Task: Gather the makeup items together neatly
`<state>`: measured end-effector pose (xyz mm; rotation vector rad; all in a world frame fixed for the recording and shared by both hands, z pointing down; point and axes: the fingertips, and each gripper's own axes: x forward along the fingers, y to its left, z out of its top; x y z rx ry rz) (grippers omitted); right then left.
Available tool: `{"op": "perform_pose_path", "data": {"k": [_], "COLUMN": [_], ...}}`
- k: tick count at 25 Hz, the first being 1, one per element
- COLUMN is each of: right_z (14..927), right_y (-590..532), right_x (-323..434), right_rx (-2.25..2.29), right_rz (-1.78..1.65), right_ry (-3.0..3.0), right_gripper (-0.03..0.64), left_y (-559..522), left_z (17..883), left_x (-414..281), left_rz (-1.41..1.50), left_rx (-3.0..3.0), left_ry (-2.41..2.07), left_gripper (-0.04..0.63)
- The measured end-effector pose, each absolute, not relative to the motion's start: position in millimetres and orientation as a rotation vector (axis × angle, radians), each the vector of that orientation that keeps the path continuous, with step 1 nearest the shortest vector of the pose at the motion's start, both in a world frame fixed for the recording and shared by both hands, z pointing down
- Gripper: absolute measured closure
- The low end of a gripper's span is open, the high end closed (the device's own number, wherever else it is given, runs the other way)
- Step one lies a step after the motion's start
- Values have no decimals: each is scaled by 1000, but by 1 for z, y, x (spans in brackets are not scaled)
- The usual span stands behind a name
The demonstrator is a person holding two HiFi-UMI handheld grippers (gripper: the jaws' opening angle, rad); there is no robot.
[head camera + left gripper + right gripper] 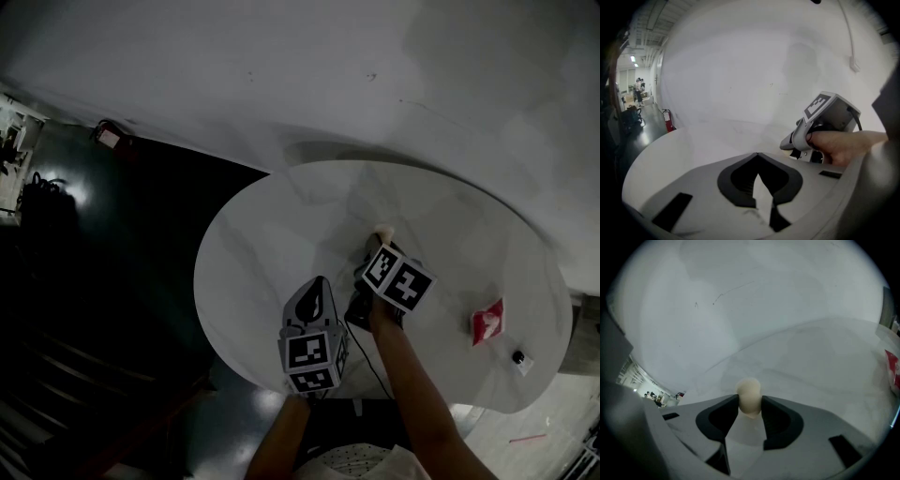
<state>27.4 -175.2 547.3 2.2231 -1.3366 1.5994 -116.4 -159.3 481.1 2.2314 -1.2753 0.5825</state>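
A cream egg-shaped makeup sponge (750, 399) sits between the pads of my right gripper (750, 405), which presses on it from both sides, just above the round white table (825, 357). In the head view the sponge (382, 231) shows at the tip of the right gripper (379, 240), near the table's middle. My left gripper (320, 281) hovers just to its left near the front edge. Its jaws meet at the tip with nothing between them (758, 155). A red and white packet (487, 322) lies on the table to the right, apart from both grippers.
A small black-topped item (518, 357) lies near the table's right front edge beyond the packet (893, 369). The dark floor (112, 281) drops away left of the table (253, 234). A red fire extinguisher (669, 121) stands by the far wall.
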Motion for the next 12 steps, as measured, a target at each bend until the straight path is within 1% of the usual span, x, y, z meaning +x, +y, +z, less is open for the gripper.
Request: {"op": "perform_pose_path", "data": {"k": [8,10,12], "right_z": [550,550,550], "right_y": [-176,-176,-176], "right_x": [25,24,24], "right_rx": [2236,2228,2219], "right_rz": [1606,1613,1620], "right_ry": [-1330,-1334,-1339], "right_gripper": [463,410,410], "left_y": [-155,-155,-154], "left_z": [485,484,485], "left_x": [-119,-119,-118], "left_rz": [602,594,597], "left_rx": [2213,2213,2209], "left_ry": [-1277,-1280,-1276], "left_gripper": [560,560,560]}}
